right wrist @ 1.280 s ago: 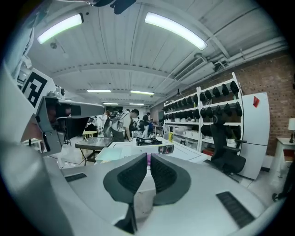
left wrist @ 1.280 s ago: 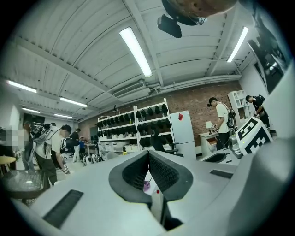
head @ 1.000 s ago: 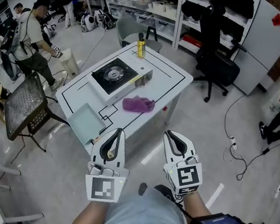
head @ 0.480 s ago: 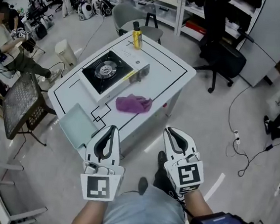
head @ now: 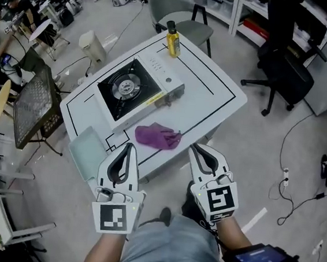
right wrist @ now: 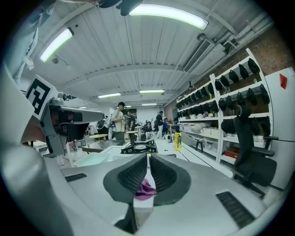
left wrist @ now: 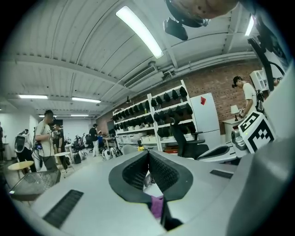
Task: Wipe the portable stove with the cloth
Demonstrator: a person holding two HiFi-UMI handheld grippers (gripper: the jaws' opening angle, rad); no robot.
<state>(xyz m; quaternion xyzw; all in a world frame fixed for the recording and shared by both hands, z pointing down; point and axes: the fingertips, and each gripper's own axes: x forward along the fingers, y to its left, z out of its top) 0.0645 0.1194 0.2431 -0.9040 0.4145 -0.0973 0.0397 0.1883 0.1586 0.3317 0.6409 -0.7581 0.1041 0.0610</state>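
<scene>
Head view: white desk (head: pixel 213 98) with black line markings. The portable stove (head: pixel 134 89) sits on its far-left part, burner up. The purple cloth (head: pixel 157 136) lies crumpled on the near part of the desk, just nearer than the stove and apart from it. A yellow bottle (head: pixel 172 39) stands upright at the far edge, and a pale green tray (head: pixel 86 151) is at the near-left corner. The left gripper (head: pixel 128 148) and right gripper (head: pixel 199 153) are held side by side at the near edge, both pointing toward the desk, with the cloth just beyond and between their tips. Neither touches it. A black office chair (head: pixel 286 70) stands on the floor to the right. Left gripper view: the jaws are closed, ribbed pads meeting at the tip, with nothing gripped. A patch of cloth (left wrist: pixel 156 206) shows through the gap low behind the pads, lying on the desk beyond. Right gripper view: the jaws are likewise closed and empty. The cloth (right wrist: pixel 146 189) shows through the slot beneath the pads, lying beyond on the desk. Farther off are the stove (right wrist: pixel 140 147), the bottle (right wrist: pixel 177 142) to its right and the tray (right wrist: pixel 94 159) to the left.
</scene>
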